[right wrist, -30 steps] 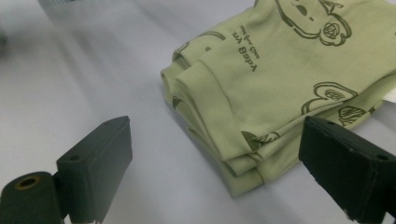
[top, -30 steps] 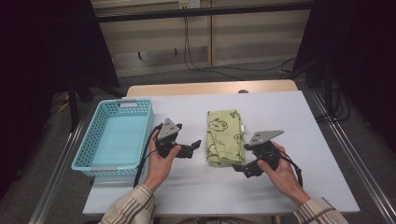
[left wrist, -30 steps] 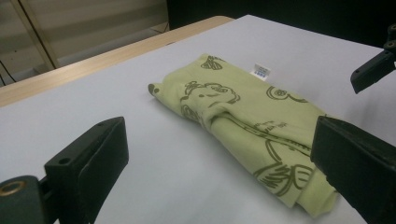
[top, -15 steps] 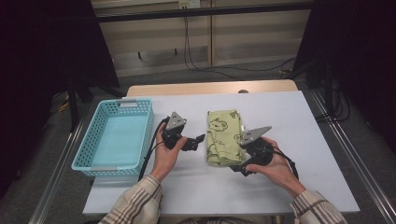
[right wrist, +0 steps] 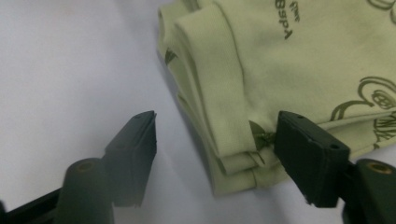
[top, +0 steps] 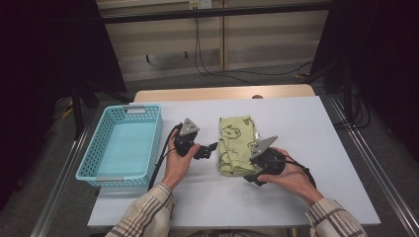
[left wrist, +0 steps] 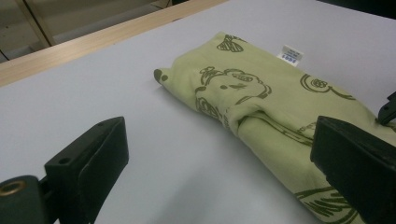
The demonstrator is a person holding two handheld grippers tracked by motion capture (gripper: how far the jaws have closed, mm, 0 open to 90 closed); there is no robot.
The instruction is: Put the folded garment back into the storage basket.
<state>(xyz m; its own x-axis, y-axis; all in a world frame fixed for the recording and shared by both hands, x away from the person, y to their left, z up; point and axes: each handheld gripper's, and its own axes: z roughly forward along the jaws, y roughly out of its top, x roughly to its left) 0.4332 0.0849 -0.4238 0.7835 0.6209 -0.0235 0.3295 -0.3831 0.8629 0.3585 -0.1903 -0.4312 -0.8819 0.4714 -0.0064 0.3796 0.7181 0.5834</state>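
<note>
Two grippers flanked the folded green cloth (top: 237, 145), which lay on the white table (top: 316, 148) with its long axis running away from the person, a blue basket (top: 123, 143) well off to its left. The right gripper (top: 252, 177) was at the cloth's near right corner, closer than the other. Its jaws had just been closing, yet in the right gripper view they stood half open and straddled the stacked folds (right wrist: 233, 140) at that corner: one pad looked to be against the hem, the other was clear on bare table, so no grip yet by my read. The left gripper (top: 213, 146) sat just left of the cloth, pointing across at its long edge, jaws wide and empty, the cloth (left wrist: 261, 107) lying ahead and partly behind one jaw. The right had the shorter reach; the cloth's near end was its target.
</note>
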